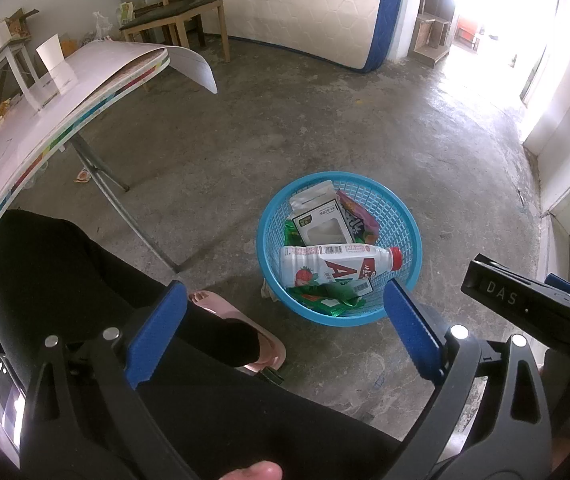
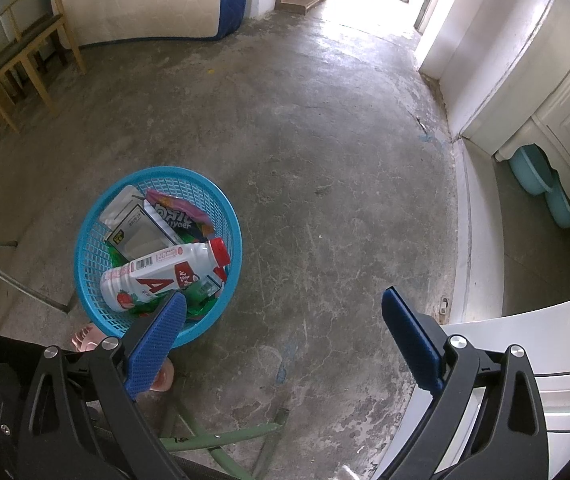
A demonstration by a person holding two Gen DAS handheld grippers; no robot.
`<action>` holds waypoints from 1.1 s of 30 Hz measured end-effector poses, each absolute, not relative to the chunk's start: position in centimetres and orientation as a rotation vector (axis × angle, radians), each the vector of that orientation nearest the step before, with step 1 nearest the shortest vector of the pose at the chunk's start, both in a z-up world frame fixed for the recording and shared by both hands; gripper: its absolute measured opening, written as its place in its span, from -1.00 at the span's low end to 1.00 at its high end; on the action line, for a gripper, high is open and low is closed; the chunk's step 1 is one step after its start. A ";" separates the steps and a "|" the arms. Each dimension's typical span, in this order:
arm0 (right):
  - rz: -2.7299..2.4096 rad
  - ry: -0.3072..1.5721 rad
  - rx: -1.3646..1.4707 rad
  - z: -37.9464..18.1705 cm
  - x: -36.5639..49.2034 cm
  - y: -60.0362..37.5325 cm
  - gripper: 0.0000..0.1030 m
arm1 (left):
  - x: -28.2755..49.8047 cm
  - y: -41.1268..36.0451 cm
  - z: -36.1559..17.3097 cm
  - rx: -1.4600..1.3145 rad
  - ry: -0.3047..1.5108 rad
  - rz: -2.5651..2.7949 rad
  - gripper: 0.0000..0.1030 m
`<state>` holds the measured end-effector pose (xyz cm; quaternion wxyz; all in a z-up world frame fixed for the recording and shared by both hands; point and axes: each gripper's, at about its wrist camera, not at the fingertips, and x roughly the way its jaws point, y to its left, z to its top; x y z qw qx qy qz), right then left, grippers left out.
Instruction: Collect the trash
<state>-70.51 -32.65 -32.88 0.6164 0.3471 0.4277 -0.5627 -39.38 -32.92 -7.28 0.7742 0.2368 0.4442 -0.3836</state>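
While you hover both above the floor | left gripper (image 1: 285, 312) wide, empty, over blue basket (image 1: 405, 216) | right gripper (image 2: 285, 320) wide, empty, beside it

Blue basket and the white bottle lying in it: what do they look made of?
Blue basket: looks like moulded plastic, slightly glossy; the open lattice wall and smooth rolled rim suggest it. White bottle: likely opaque plastic with a printed wrap label and a red screw cap; its smooth matte body hints at that, though I can't confirm by look alone.
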 end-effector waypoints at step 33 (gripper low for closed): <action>-1.300 0.982 0.811 -33.6 -70.4 -32.5 0.85 | -39.4 -33.0 -7.3 0.511 0.961 -0.830 0.84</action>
